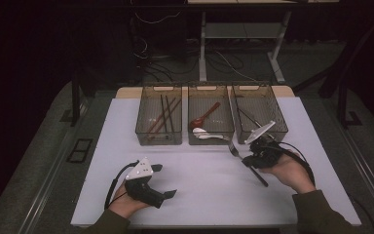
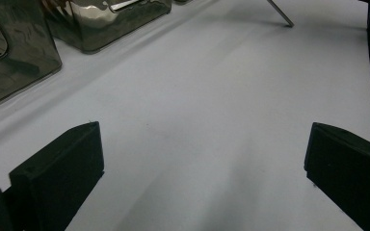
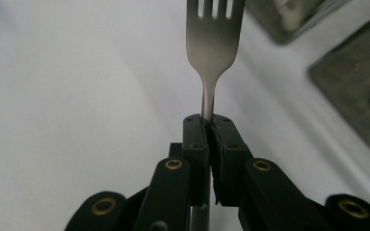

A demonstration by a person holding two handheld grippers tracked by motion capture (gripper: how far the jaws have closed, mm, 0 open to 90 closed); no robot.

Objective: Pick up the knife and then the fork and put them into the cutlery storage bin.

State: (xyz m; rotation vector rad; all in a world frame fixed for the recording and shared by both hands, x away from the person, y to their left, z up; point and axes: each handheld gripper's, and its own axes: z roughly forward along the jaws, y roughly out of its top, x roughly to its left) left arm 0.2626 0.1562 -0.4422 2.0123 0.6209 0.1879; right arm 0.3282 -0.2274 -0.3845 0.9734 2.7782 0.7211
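Observation:
A metal fork [image 1: 233,149] is held by its neck in my right gripper [image 1: 246,159], just in front of the right-hand bin. Its dark handle runs back under the hand toward the table's front. In the right gripper view the jaws are pressed together on the fork [image 3: 214,43], tines pointing away, and my right gripper [image 3: 208,123] is above the white mat. My left gripper [image 1: 164,181] rests at the front left of the mat with its jaws wide apart and nothing between them. The left gripper view has the left gripper [image 2: 202,144] over bare mat, with the fork's handle tip [image 2: 280,13] far off.
Three clear smoky bins stand in a row at the back of the white mat [image 1: 199,195]. The left bin [image 1: 158,131] holds chopsticks, the middle bin [image 1: 210,136] a red and a white spoon, the right bin [image 1: 272,127] dark utensils. Floor cables and table legs lie beyond.

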